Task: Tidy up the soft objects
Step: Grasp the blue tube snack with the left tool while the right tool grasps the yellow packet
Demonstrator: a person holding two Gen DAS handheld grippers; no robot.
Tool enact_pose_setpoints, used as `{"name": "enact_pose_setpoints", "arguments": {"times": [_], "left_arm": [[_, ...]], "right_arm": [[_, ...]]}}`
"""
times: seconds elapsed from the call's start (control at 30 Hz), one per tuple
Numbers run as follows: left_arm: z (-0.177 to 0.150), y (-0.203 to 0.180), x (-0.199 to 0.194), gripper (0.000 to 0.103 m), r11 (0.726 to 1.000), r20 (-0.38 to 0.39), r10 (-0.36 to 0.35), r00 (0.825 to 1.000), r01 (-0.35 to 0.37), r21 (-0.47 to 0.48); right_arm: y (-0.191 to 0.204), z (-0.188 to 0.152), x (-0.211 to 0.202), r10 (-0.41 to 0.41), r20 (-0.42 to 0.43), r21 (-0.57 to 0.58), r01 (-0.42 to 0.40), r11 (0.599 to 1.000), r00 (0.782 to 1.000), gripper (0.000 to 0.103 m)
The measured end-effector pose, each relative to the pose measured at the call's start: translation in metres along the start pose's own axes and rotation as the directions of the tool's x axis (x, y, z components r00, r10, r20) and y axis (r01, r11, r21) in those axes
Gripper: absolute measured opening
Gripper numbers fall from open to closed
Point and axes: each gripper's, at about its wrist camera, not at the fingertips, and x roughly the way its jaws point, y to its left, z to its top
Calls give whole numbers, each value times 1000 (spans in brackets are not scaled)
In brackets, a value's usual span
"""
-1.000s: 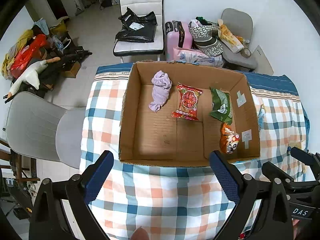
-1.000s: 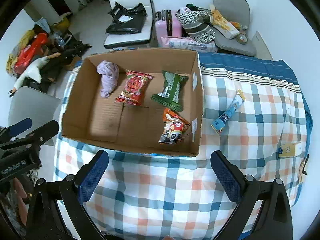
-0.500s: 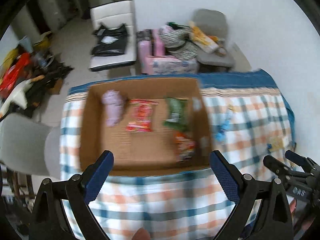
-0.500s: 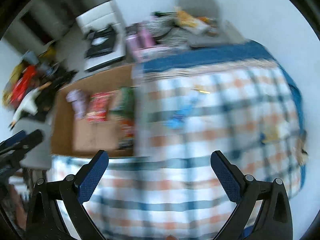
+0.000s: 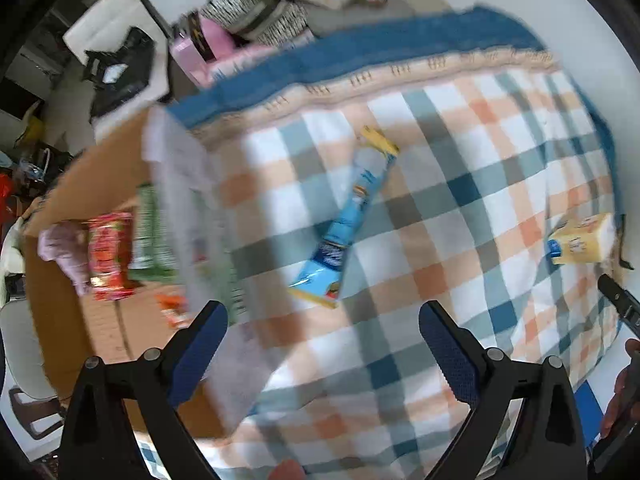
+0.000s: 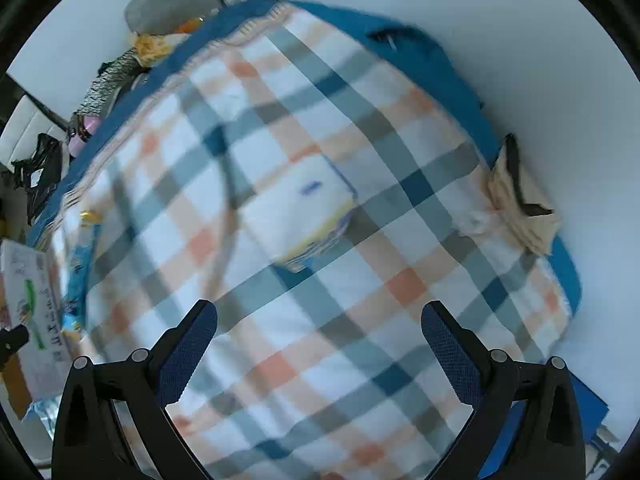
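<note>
Pouch (image 5: pixel 352 216) lies on the checked desk (image 5: pixel 460 208) at twelve o'clock of the left gripper (image 5: pixel 323 334); both grippers gape empty. Motion blur risks a misjudged, slipping pinch; right gripper (image 6: pixel 319 336) faces a pack (image 6: pixel 302 216).

Woven plaid cloth (image 6: pixel 320 340), glossy plastic packet (image 5: pixel 352 216), matt cardboard box (image 5: pixel 100 344).

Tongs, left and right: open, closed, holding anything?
Left tongs: open, empty, above the blue packet.
Right tongs: open, empty.
</note>
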Motion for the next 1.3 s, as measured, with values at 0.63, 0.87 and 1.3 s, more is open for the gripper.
{"name": "enact_pose_setpoints", "arguments": {"times": [0.63, 0.87, 1.3], "left_arm": [[56, -20, 90, 98, 998, -132, 47, 990, -51, -23], [72, -25, 113, 96, 999, -150, 37, 988, -36, 5], [80, -33, 94, 17, 999, -137, -36, 990, 36, -2]], "right_arm": [[34, 93, 97, 66, -111, -142, -82, 987, 992, 78], [38, 98, 113, 61, -181, -117, -83, 990, 982, 74], [43, 96, 115, 75, -292, -34, -89, 995, 953, 71]]}}
